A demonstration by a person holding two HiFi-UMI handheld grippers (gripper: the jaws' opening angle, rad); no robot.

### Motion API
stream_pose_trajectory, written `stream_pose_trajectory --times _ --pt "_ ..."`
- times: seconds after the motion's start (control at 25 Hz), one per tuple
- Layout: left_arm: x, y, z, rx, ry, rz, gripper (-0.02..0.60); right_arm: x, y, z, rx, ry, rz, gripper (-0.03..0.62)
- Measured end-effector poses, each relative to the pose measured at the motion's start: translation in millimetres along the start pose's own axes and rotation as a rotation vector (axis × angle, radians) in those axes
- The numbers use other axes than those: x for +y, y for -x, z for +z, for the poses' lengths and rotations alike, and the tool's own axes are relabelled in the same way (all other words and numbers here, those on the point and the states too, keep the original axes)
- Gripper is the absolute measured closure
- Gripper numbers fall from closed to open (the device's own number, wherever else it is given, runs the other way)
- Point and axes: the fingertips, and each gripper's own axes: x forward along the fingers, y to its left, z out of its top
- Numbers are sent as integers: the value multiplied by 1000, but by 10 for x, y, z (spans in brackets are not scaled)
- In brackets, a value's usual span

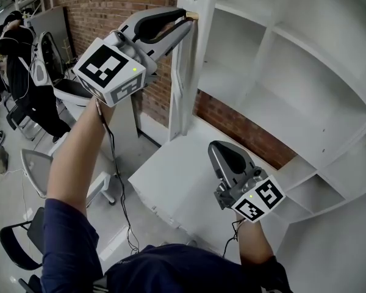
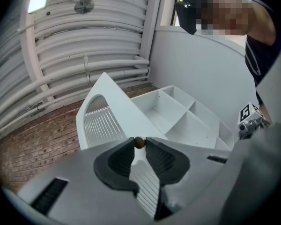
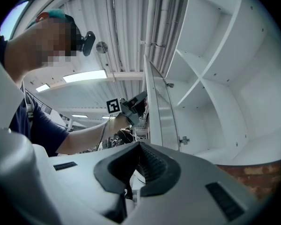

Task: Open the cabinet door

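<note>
The white cabinet door [image 1: 184,84] stands swung out, edge-on in the head view, with a ribbed glass pane [image 2: 100,123]. My left gripper [image 1: 192,18] is raised at the door's top corner, shut on its small brown knob [image 2: 138,142], which sits pinched between the two dark pads. The open cabinet [image 1: 280,72] shows bare white shelves and dividers. My right gripper [image 1: 218,146] hangs lower, in front of the cabinet's bottom shelf, shut with nothing in it and apart from the door [image 3: 159,111].
A red brick wall [image 1: 110,5] runs behind the cabinet. A white flat panel [image 1: 171,182] lies below the door. Office chairs [image 1: 36,170] and a person in dark clothes [image 1: 24,72] are at the left. A black cable [image 1: 119,182] hangs from my left arm.
</note>
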Motion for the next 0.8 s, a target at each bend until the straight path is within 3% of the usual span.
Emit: stream_pose_trajectory --times 0.48,0.8 --pt "481 617 -68 -9 24 90 514 288 -332 -54 24 12 28 569" --pt "757 906 -172 15 37 193 518 388 -419 -106 27 5 46 569"
